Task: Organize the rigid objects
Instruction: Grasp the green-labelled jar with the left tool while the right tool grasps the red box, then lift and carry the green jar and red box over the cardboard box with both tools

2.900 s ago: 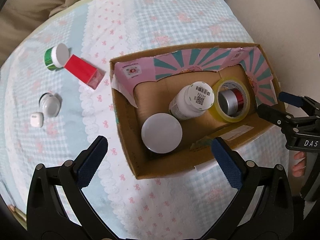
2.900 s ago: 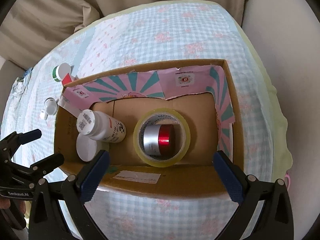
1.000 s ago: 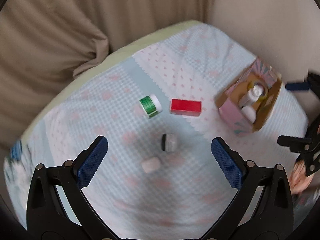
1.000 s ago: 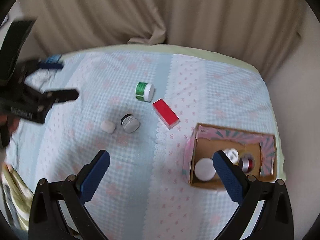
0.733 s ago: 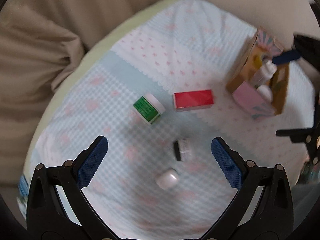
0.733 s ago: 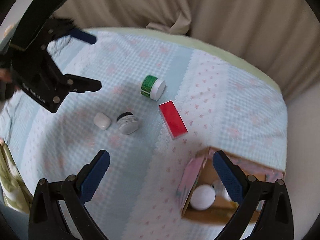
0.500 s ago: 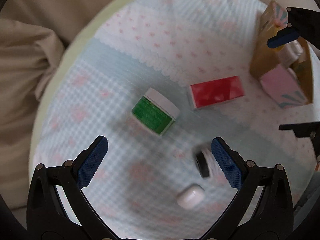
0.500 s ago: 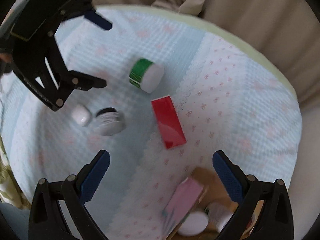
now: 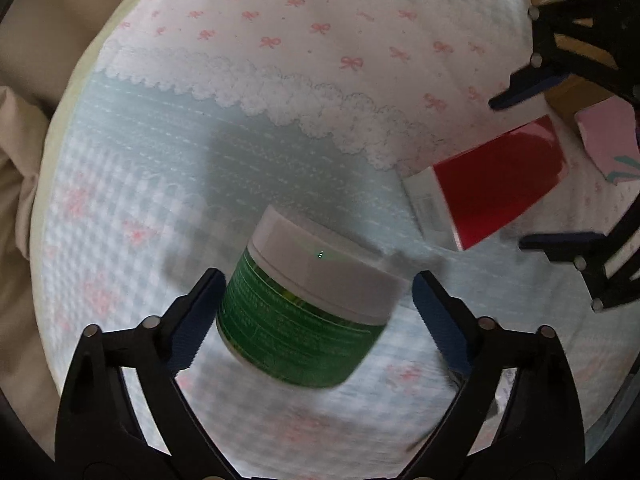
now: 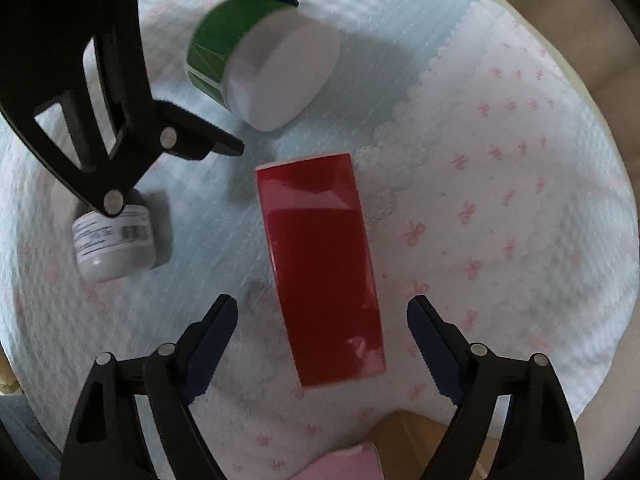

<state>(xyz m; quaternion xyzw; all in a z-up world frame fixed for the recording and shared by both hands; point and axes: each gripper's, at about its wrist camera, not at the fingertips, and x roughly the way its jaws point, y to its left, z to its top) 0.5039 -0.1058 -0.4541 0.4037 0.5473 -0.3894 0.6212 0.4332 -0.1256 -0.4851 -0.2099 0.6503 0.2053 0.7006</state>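
Note:
A green jar with a white lid [image 9: 304, 312] lies on its side on the patterned cloth. My left gripper [image 9: 316, 320] is open, its fingers on either side of the jar, apart from it. The jar also shows in the right wrist view [image 10: 260, 56]. A red box [image 10: 320, 264] lies flat on the cloth. My right gripper [image 10: 322, 344] is open, its fingers straddling the near end of the box without touching. The red box also shows in the left wrist view [image 9: 492, 188].
A small white jar with a barcode label [image 10: 114, 240] lies left of the red box. The cardboard box [image 10: 412, 444] with a pink flap is at the bottom edge of the right wrist view and at the upper right in the left wrist view [image 9: 576, 40]. The bed edge [image 9: 92, 52] curves beyond.
Both grippers have left the cardboard box and dropped low over the cloth. The left one closed in on the green jar, the right one on the red box.

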